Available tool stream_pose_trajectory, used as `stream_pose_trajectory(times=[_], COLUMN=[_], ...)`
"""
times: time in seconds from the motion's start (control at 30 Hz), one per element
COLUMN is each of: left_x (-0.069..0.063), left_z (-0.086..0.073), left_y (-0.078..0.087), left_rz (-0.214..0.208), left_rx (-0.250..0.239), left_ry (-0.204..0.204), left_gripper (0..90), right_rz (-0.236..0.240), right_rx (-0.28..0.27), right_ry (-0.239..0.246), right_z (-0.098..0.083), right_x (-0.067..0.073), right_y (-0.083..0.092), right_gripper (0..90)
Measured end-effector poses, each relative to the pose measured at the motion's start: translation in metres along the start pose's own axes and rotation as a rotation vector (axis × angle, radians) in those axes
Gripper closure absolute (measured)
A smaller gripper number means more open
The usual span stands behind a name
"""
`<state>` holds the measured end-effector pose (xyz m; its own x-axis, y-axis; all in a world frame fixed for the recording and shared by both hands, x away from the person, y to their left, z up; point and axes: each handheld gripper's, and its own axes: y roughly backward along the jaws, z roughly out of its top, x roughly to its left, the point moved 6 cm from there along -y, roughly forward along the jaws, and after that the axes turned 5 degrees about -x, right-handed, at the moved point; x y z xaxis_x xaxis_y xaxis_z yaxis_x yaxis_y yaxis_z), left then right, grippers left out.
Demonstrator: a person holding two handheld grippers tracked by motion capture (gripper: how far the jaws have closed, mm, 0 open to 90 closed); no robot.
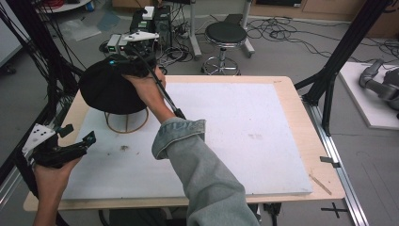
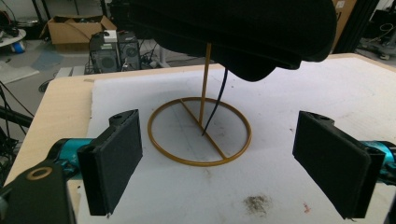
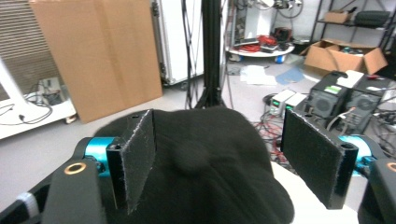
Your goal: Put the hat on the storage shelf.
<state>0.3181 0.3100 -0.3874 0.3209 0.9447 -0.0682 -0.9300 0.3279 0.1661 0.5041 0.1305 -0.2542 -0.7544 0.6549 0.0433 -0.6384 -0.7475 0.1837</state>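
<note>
The black cap (image 1: 109,88) sits on top of a thin gold wire stand (image 1: 126,123) at the far left of the white pad on the worktop (image 1: 287,89). The stand is a round ring base with a cross bar and a single upright rod; the cap covers the rod's top end.

Right gripper (image 1: 136,59): held over the crown of the cap, fingers spread wide, one to each side of the crown in the right gripper view. Nothing between them is pinched; whether the pads touch the fabric I cannot tell.

Left gripper (image 1: 77,136): low at the near left of the pad, well apart from the stand, fingers released and empty, aimed at the ring base.

Risks, as I judge them:
- The stand looks light and narrow. A sideways push from the right gripper on the crown could tip rod and ring together, since nothing holds the base down.
- Lifting the cap at an angle could snag it on the rod and drag the stand off the pad.
- Closing on soft fabric alone may gather only a fold, and the cap could slip.
- The right gripper's cable (image 1: 162,92) runs just beside the cap and could catch the rim.

Orientation: crown up, opening down, the cap's axis roughly along the upright rod. In the left gripper view a lower lobe of the rim (image 2: 261,70) droops toward that camera; whether this is a brim I cannot tell.
</note>
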Motion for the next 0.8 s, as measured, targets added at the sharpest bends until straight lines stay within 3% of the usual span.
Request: stream_pose_trajectory(times=[0.5,0.8], left_x=[-0.003,-0.007], left_z=[0.000,0.000], left_y=[-0.002,-0.007], left_rz=[0.000,-0.009], left_rx=[0.004,0.007], left_ry=[-0.009,-0.017], left_gripper=[16.0,16.0], right_rz=[-0.139,-0.213], right_rx=[-0.019,-0.021], right_ry=[-0.008,-0.012], right_z=[0.003,-0.009], right_x=[-0.067,-0.099], right_y=[0.072,0.119], right_gripper=[22.1,18.1])
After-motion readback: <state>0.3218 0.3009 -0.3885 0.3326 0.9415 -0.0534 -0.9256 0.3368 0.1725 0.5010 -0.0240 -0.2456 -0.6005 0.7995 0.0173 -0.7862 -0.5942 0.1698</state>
